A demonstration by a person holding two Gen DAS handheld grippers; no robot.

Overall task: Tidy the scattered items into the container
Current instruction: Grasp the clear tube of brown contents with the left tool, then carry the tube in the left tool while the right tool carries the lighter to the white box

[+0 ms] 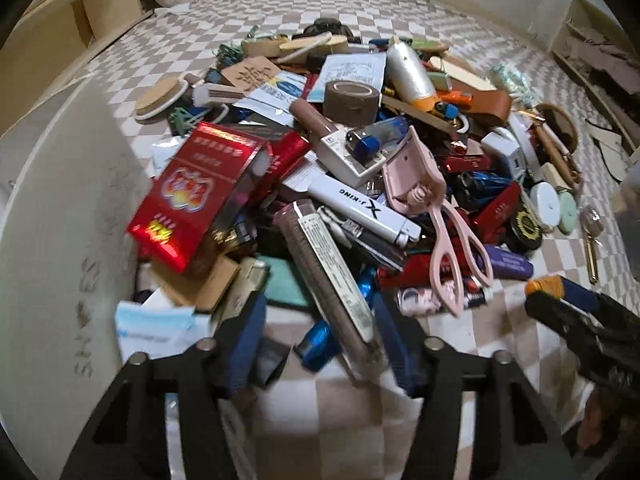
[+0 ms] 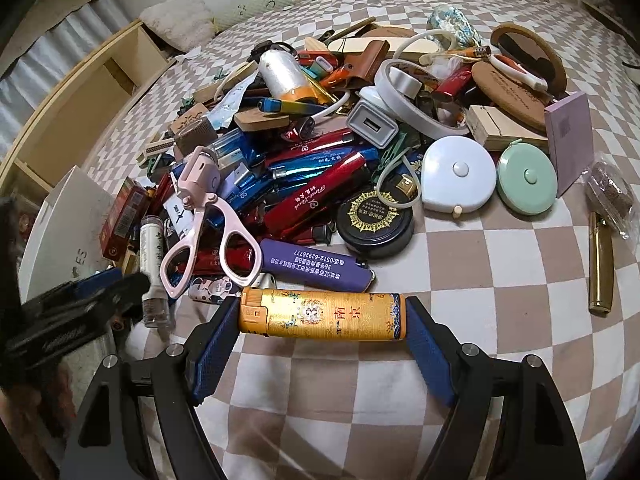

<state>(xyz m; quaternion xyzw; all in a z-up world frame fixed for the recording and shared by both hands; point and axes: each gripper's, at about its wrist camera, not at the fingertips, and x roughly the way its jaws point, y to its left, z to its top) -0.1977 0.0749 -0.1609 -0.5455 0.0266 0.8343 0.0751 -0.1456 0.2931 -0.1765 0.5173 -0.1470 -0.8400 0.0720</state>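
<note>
The right gripper [image 2: 322, 316] grips the yellow lighter [image 2: 322, 316] end to end, near the pile on the bed [image 2: 480, 280]. It looks light, stiff, slick. The left gripper [image 1: 316, 332] jaws stand open, empty.

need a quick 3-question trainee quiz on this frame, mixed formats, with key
1. True or false: the right gripper is shut on the yellow lighter, one pad at each end.
2. Which item sits right beside the white tape measure?
A. a mint tape measure
B. a coffee mug
C. a banana
3. Short answer: what colour is the lighter lying on the cloth just behind the held one?

Key: 1 true; 2 A; 3 purple.
</note>
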